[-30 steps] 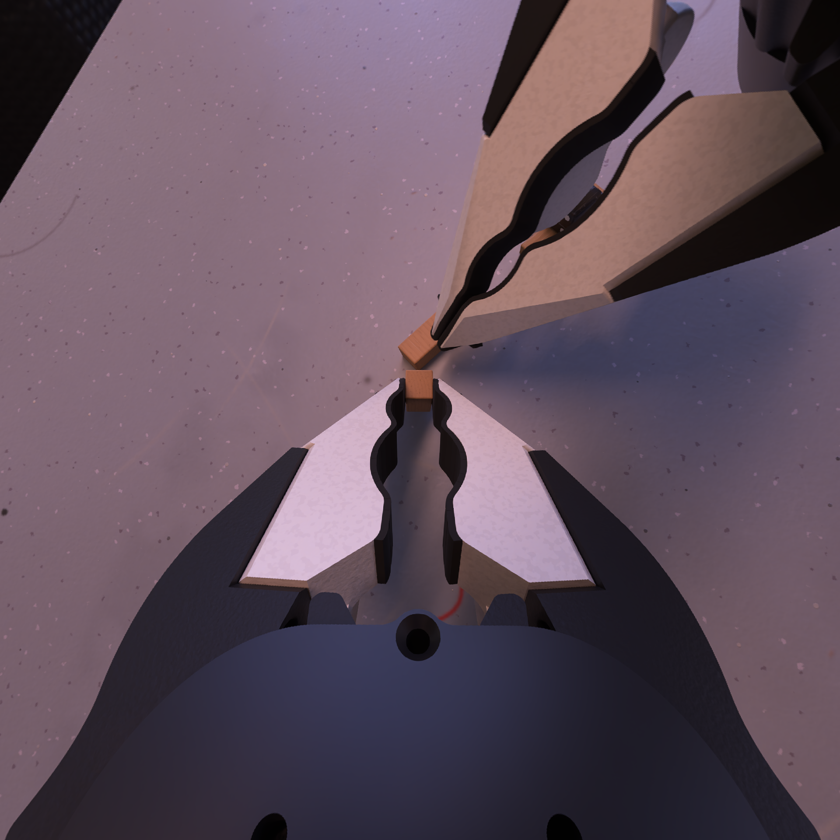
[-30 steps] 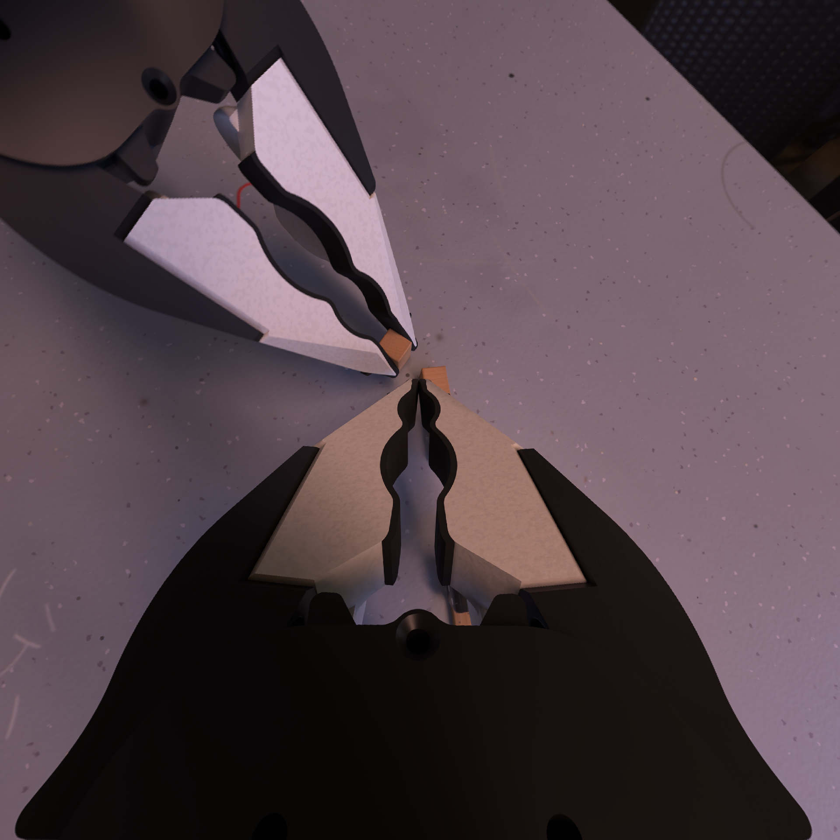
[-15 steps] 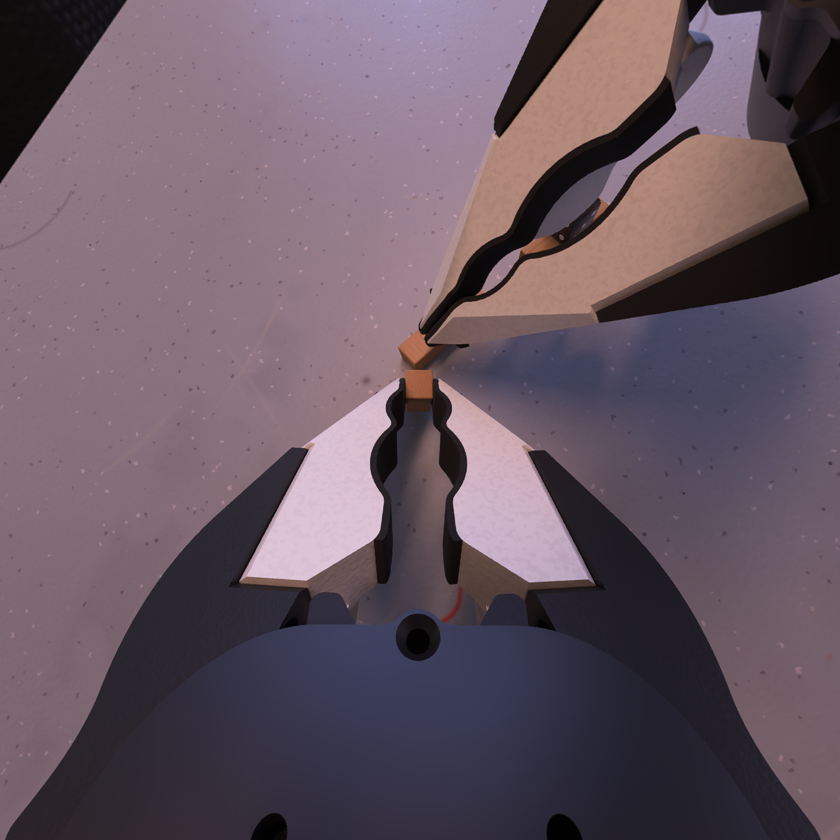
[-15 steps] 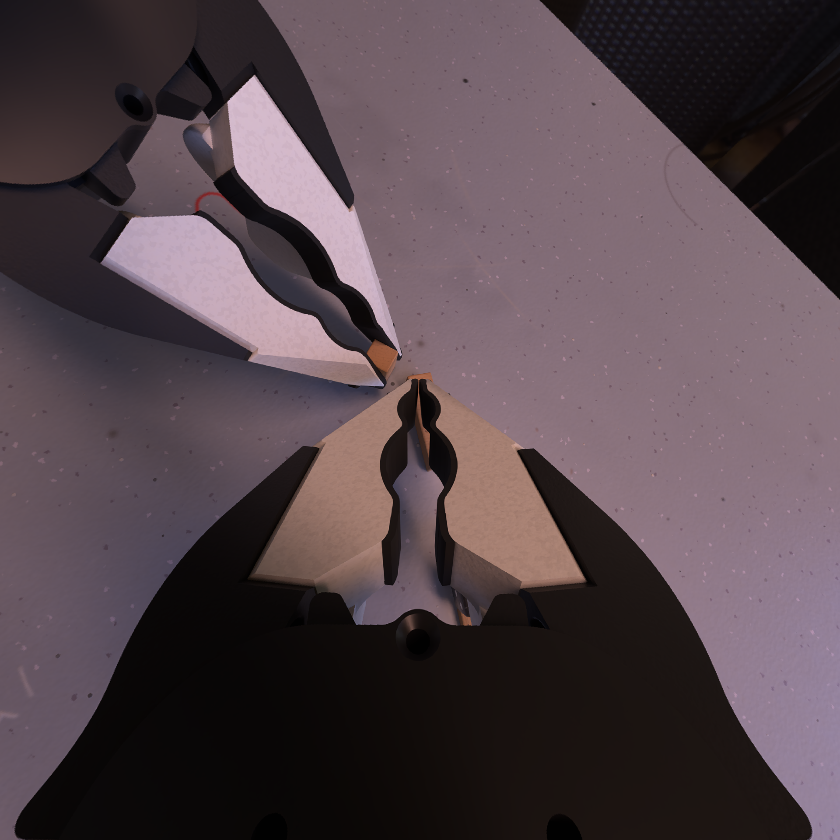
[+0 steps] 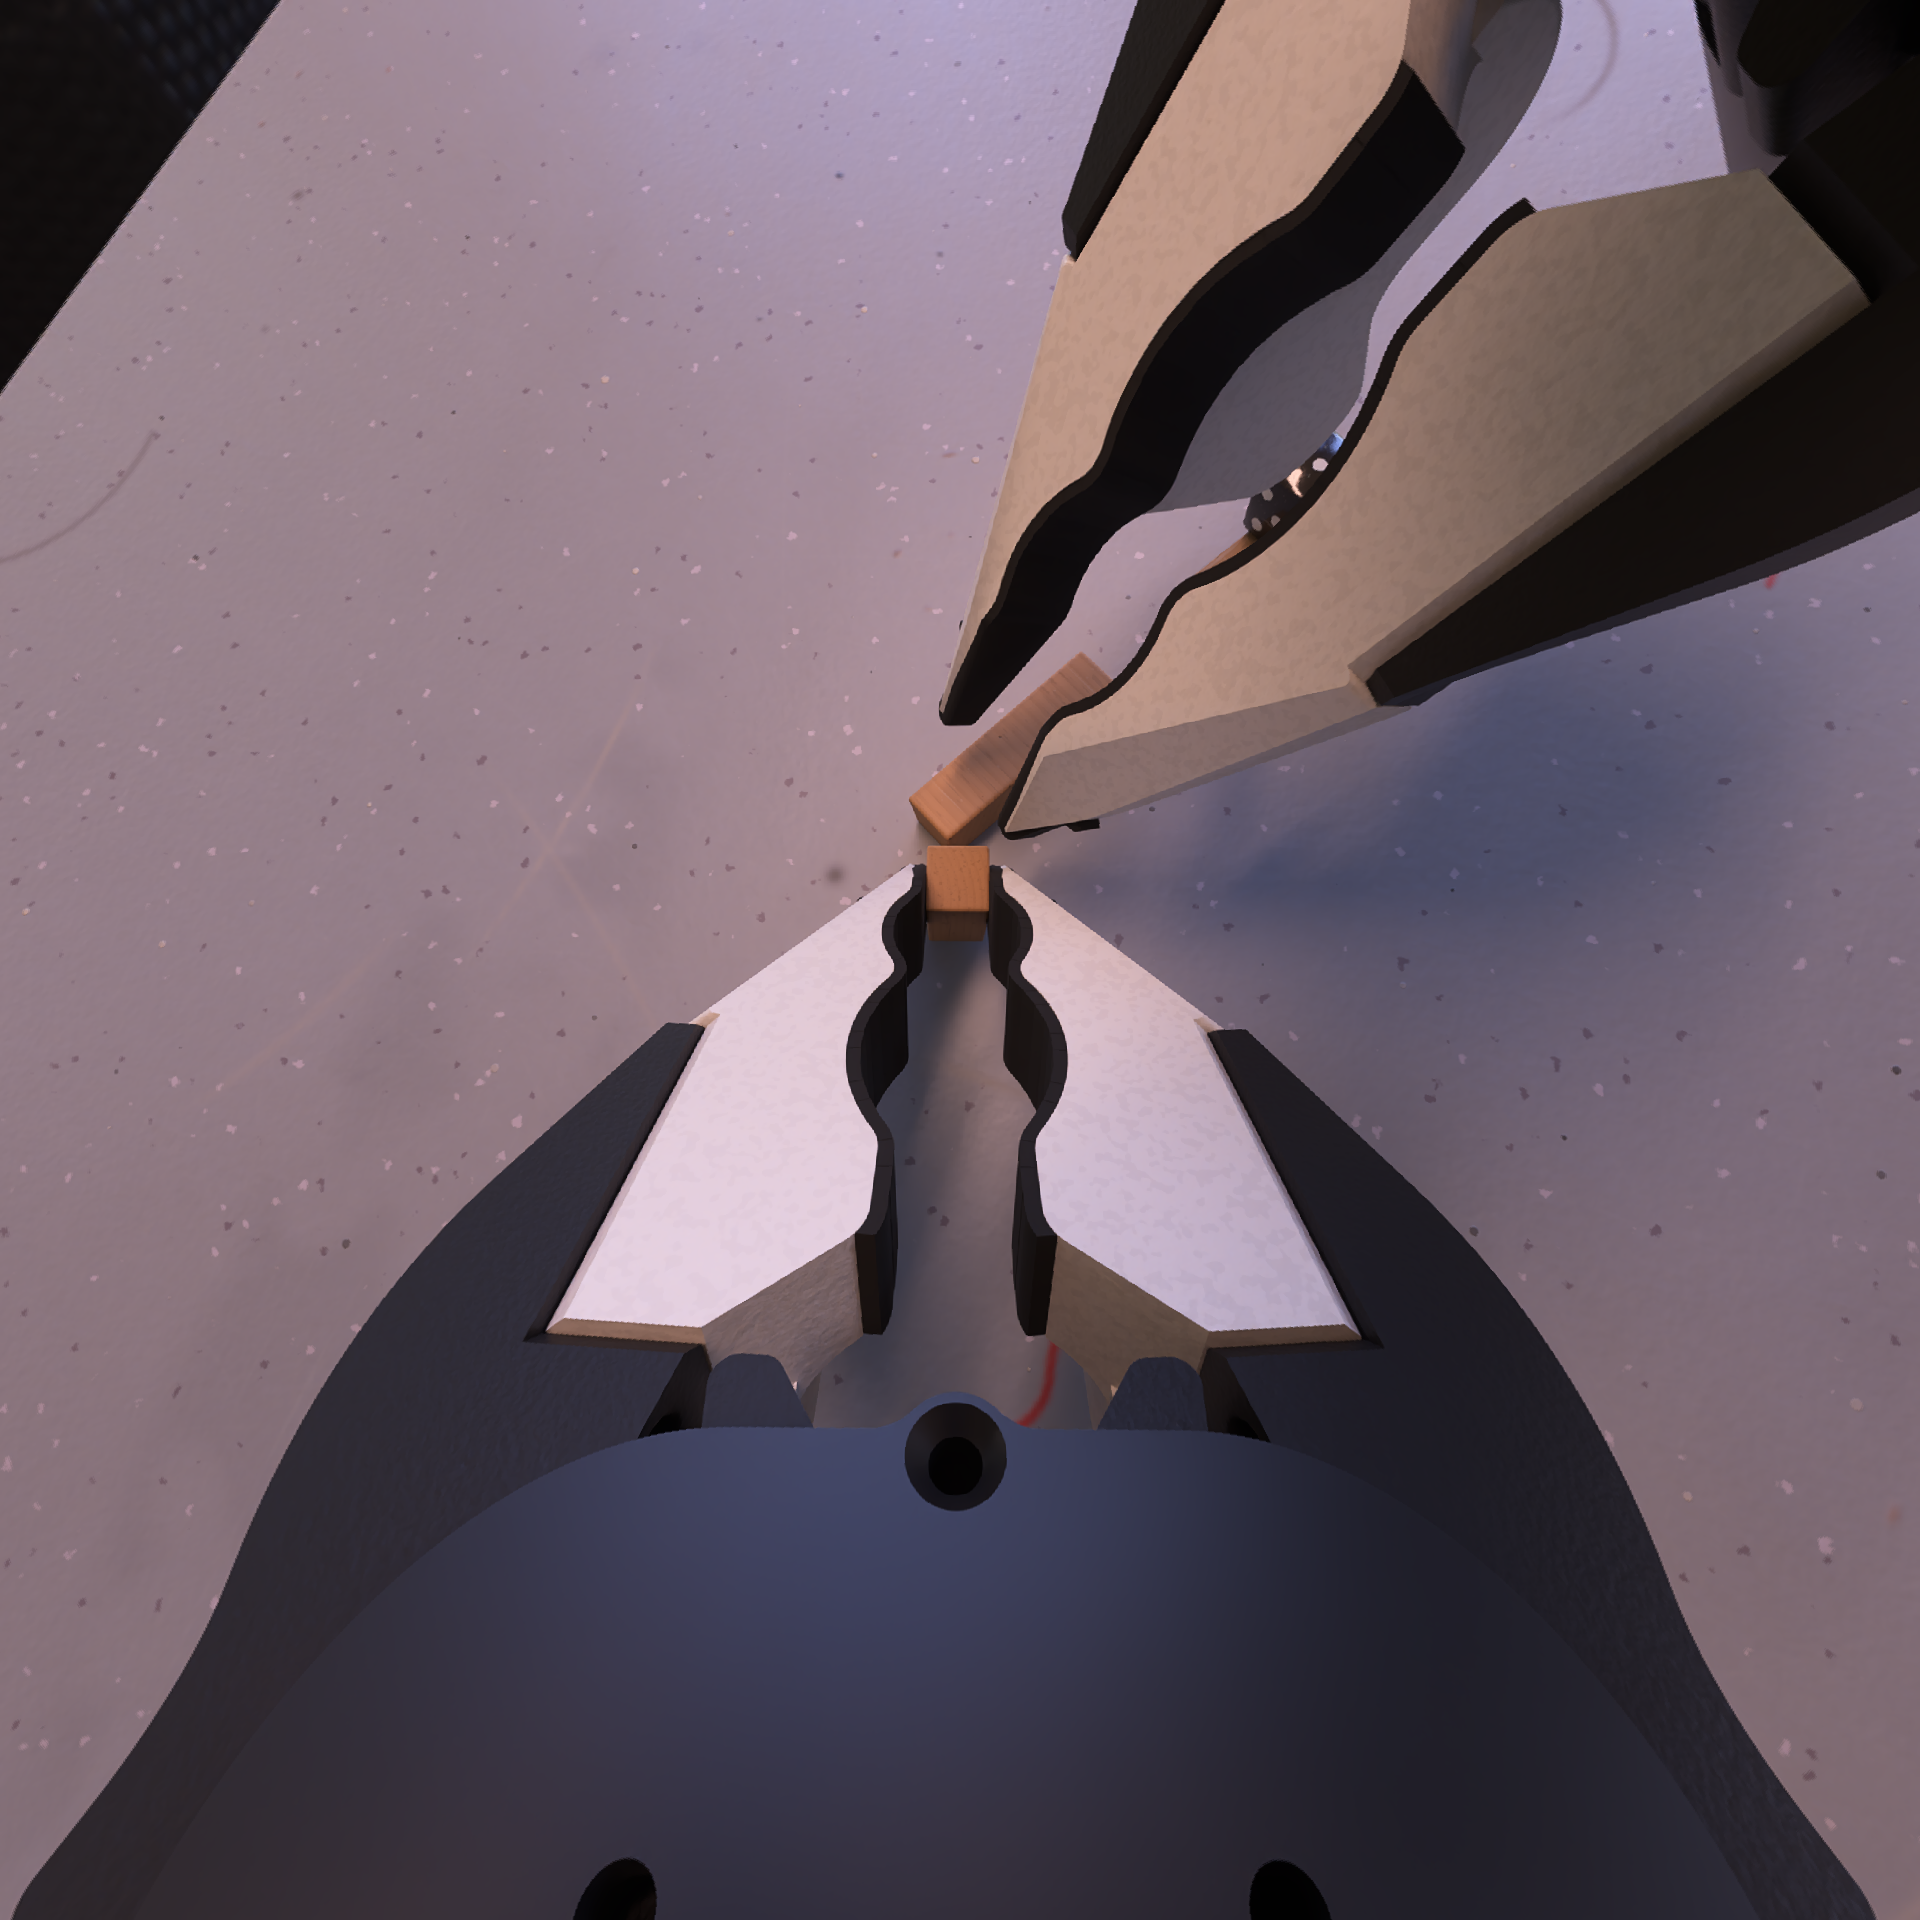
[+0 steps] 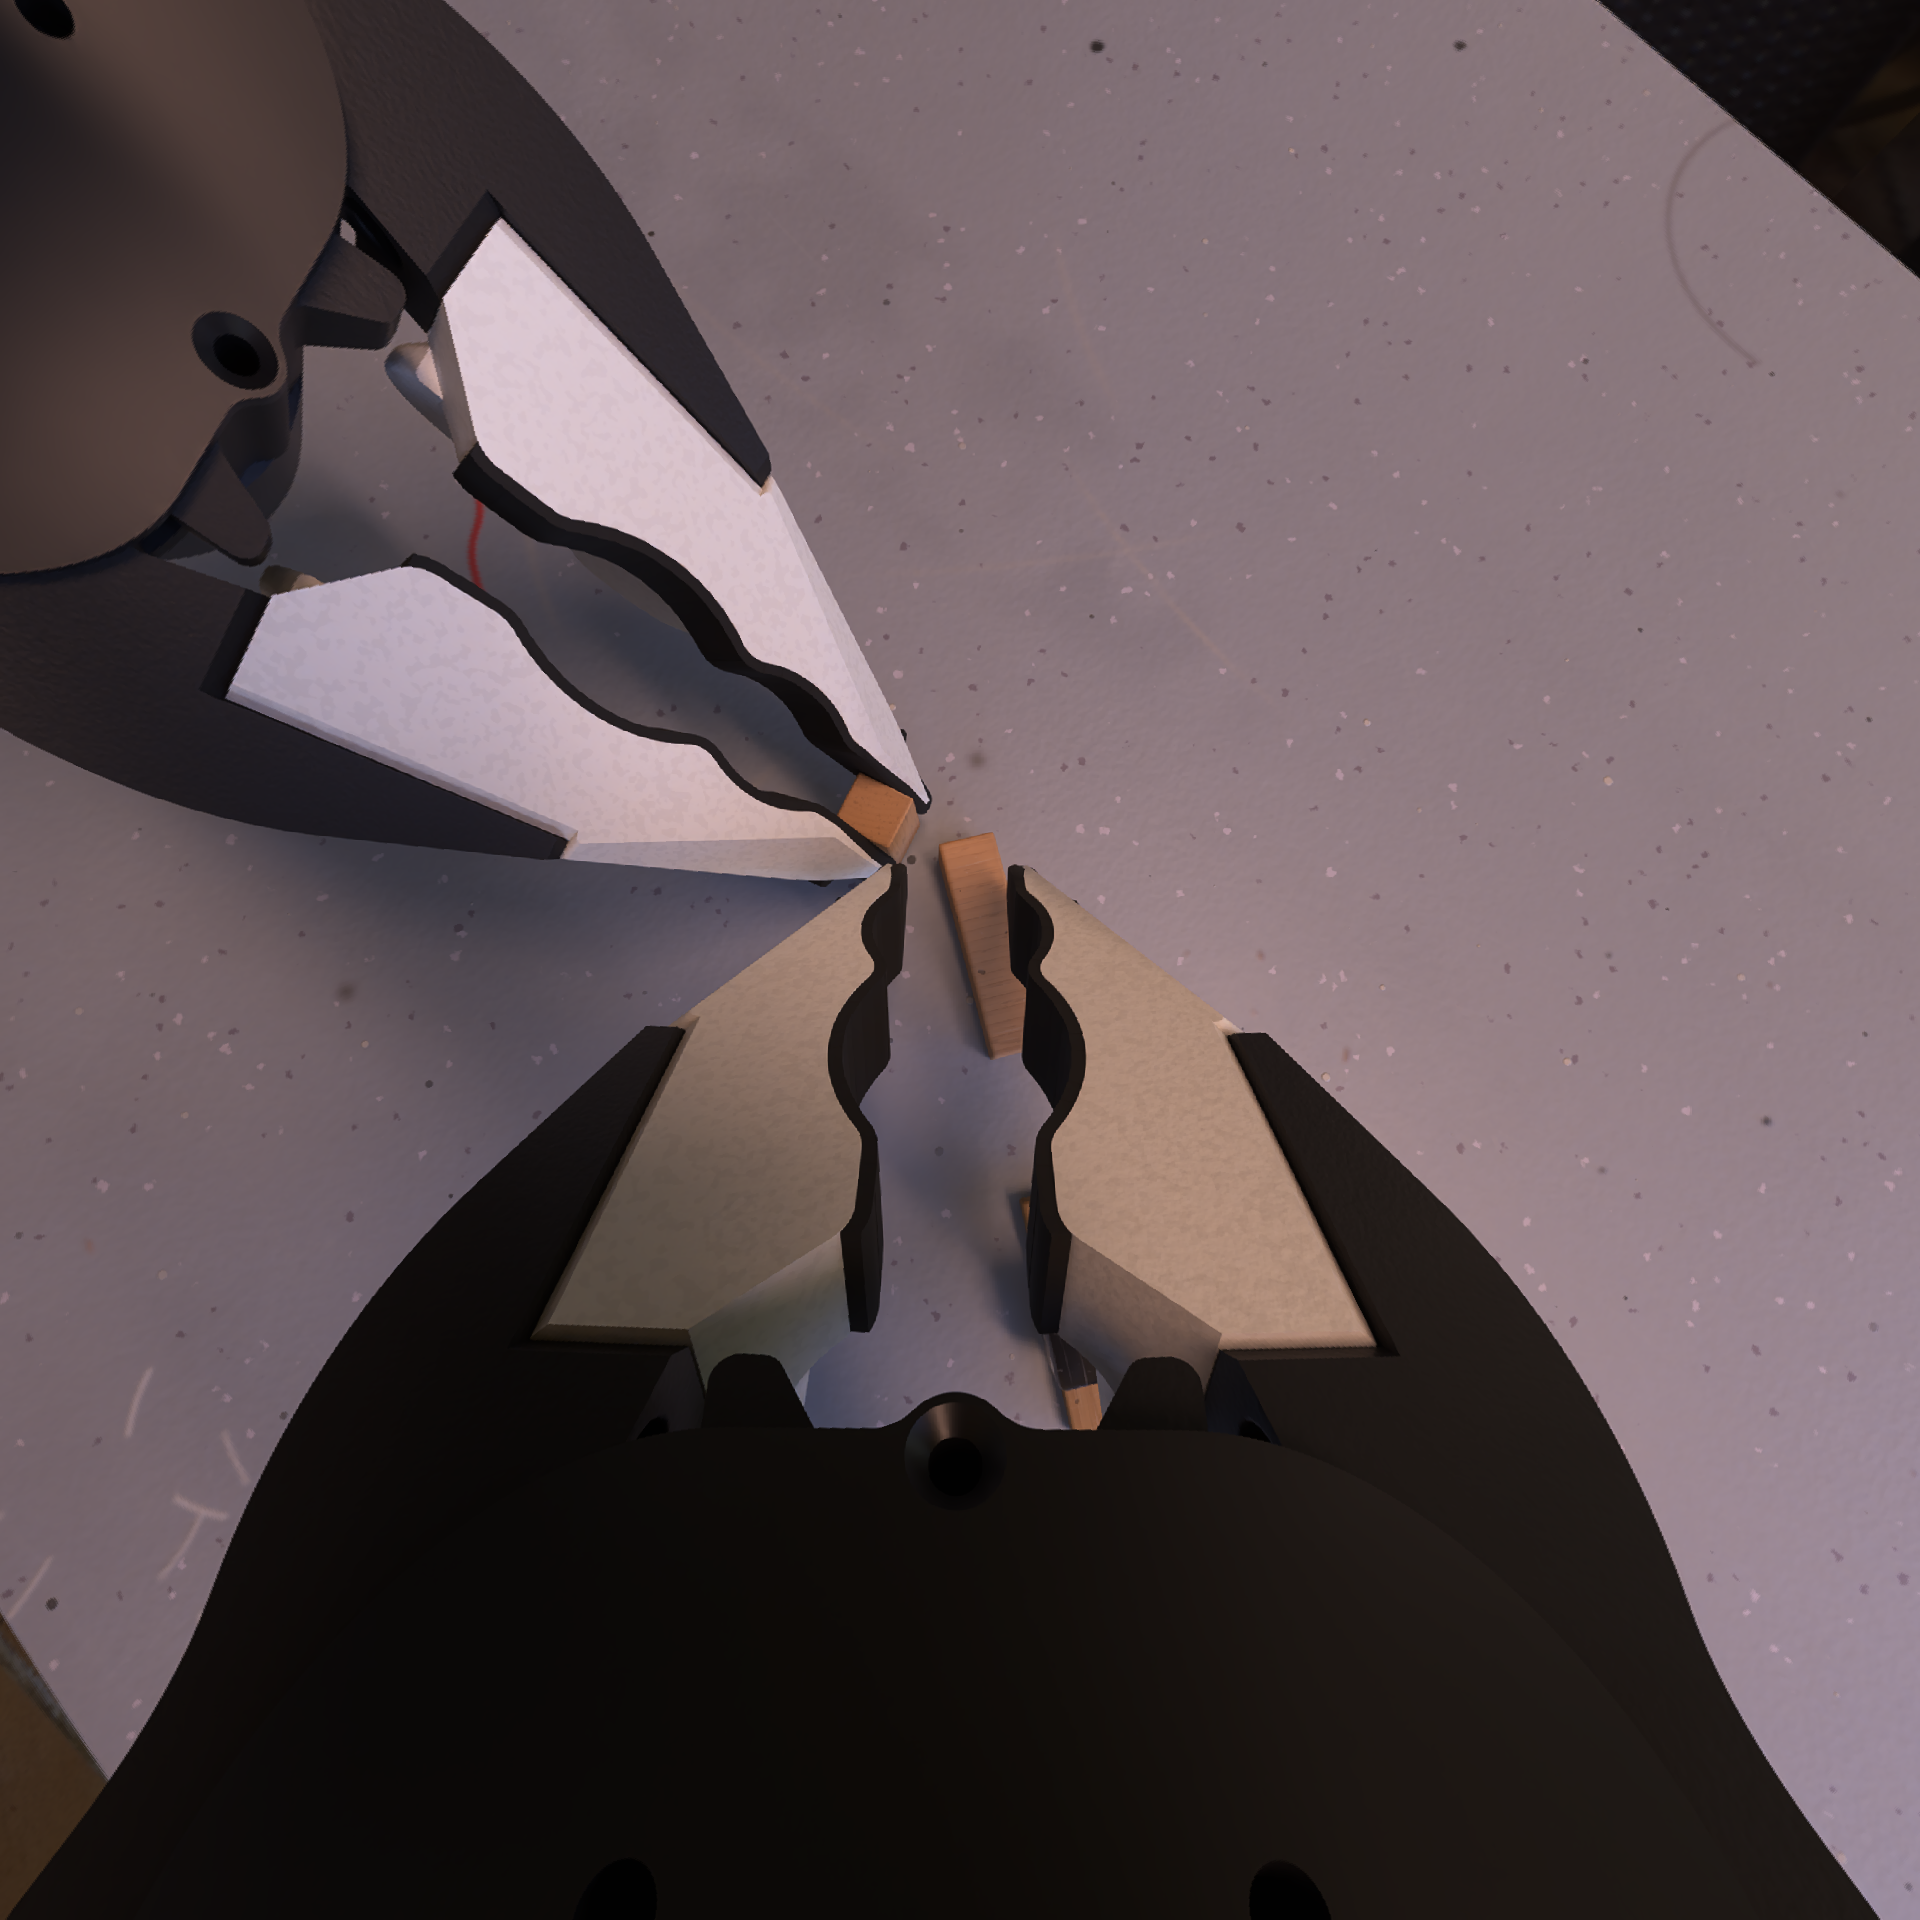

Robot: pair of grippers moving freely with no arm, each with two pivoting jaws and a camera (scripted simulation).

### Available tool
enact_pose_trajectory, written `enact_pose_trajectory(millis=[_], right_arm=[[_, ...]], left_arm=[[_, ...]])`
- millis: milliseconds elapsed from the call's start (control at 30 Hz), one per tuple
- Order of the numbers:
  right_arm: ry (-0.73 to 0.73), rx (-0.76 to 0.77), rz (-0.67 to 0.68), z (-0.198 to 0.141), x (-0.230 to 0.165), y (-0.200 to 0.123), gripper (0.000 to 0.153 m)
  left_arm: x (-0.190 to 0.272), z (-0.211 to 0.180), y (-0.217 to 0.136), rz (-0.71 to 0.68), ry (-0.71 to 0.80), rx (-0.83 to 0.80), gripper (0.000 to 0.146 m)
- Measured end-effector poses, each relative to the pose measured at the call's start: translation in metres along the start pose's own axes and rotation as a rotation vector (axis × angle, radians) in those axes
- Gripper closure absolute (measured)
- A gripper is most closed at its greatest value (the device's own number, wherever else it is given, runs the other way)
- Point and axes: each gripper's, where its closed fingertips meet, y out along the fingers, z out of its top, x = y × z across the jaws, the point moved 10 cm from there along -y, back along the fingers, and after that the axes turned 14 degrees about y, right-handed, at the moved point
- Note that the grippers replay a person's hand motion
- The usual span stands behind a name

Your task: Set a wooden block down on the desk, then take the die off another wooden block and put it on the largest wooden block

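Observation:
My left gripper is shut on a small wooden cube just above the speckled grey desk. My right gripper is open. A long thin wooden block lies flat on the desk between its fingers, close to the right-hand finger. In the left wrist view this block lies beside the right gripper's tips. Behind that gripper a black die with white dots sits on another wooden block, mostly hidden. The left gripper and its cube are at the upper left of the right wrist view.
The desk edge runs along the top left of the left wrist view and the top right of the right wrist view, with dark floor beyond. The two grippers' tips nearly touch. A wooden piece shows under my right gripper.
My right gripper has opened and let go of the long thin block, which now lies on the desk. My left gripper has stayed shut on the cube.

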Motion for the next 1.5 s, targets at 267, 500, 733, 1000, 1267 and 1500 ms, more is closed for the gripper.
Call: enact_pose_trajectory(millis=[267, 500, 733, 1000, 1267, 1500], right_arm=[[0.027, 0.091, 0.104, -0.012, 0.004, -0.009, 0.134], [0.001, 0.235, 0.067, -0.035, 0.033, -0.052, 0.128], [-0.015, 0.115, 0.093, -0.066, 0.059, -0.061, 0.105], [-0.200, -0.029, 0.095, -0.059, 0.049, -0.043, 0.125], [-0.237, 0.030, 0.091, -0.041, 0.037, -0.038, 0.136], [-0.177, 0.080, 0.086, -0.019, 0.019, -0.020, 0.136]], left_arm=[[0.000, -0.001, 0.000, 0.009, 0.004, 0.004, 0.135], [0.002, -0.001, -0.004, 0.008, 0.001, 0.018, 0.114], [0.009, 0.000, -0.015, 0.019, -0.002, 0.044, 0.115], [0.016, -0.003, -0.023, 0.036, -0.009, 0.046, 0.116], [0.016, -0.008, -0.029, 0.056, -0.029, 0.060, 0.134], [0.012, -0.011, -0.034, 0.074, -0.037, 0.078, 0.136]])
